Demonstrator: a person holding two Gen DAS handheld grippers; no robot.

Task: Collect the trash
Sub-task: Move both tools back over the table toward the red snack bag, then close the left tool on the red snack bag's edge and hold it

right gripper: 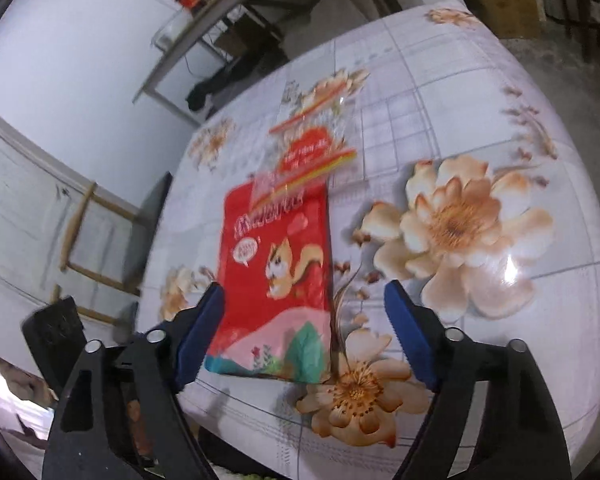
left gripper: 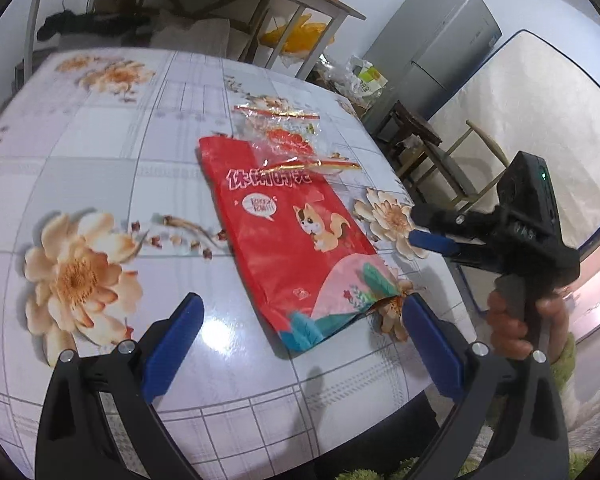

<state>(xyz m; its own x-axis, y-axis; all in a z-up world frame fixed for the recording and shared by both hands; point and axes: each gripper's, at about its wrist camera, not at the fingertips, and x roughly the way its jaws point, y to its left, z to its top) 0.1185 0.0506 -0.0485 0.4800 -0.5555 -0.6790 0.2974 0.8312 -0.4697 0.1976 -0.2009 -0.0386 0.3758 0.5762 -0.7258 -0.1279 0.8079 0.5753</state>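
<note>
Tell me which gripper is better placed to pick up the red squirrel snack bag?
Probably right: the open right gripper frames the red squirrel snack bag's near edge, while the left gripper sits open beside its corner.

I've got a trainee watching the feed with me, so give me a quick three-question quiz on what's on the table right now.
1. True or false: the red snack bag lies flat on the flowered table.
2. What lies across the far end of the red snack bag?
A. a clear wrapper
B. a spoon
C. a cup
3. Fill in: the right tool has its jaws ____, with nothing pinched between them.

Key
1. True.
2. A: the clear wrapper, with red and gold strips, overlaps that end.
3. Open. The left tool is open too.
</note>
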